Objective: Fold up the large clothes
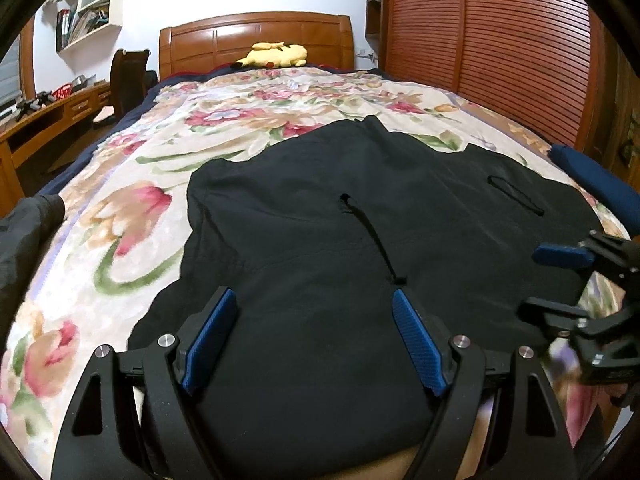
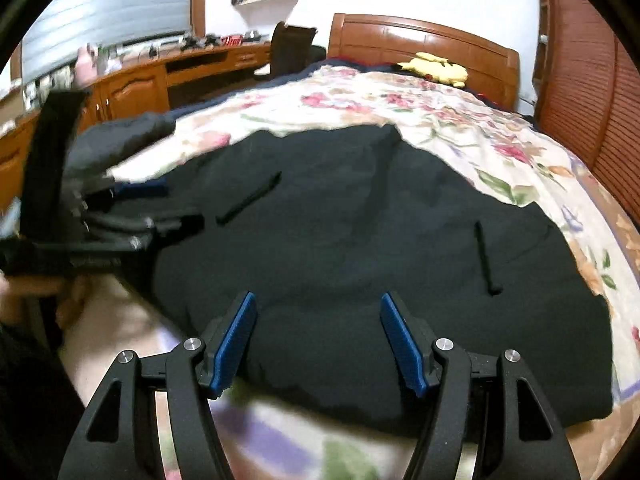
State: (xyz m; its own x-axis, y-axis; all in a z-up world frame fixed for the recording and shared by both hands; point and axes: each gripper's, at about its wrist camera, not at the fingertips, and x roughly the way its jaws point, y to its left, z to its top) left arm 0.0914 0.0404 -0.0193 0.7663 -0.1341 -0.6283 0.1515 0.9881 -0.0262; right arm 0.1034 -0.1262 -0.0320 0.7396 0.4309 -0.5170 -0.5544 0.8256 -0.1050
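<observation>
Left wrist view shows a black jacket (image 1: 328, 216) spread flat on the floral bedspread (image 1: 132, 216), filling the centre and lower half of the frame; its long axis seems to run away from the camera toward the headboard (image 1: 256, 36), though fisheye bending makes that hard to swear to. A drawcord (image 1: 372, 236) and a slit pocket (image 1: 516, 196) mark its surface. The left tool (image 1: 316, 344) hovers over the near hem with its blue pads wide apart, holding nothing, the cloth lying directly ahead between them. At the right edge of that frame the right tool (image 1: 548, 280) sits beside the jacket's right border, also apart and empty.

From the right wrist view the right tool (image 2: 318, 340) points across the same garment (image 2: 360, 240), near hem just below its pads. The left tool (image 2: 120, 232) shows blurred at the left edge of the frame. Both tools are about equally close to the near edge, one toward each side, so a fold lifting the hem away toward the headboard looks the likely next move.

A dark grey garment (image 1: 24, 236) lies at the left edge of the bed, a navy bundle (image 1: 592, 180) at the right; neither blocks the fold. A yellow plush toy (image 1: 276, 54) rests well apart by the headboard, and a wooden table (image 2: 152, 76) stands beyond the bed.
</observation>
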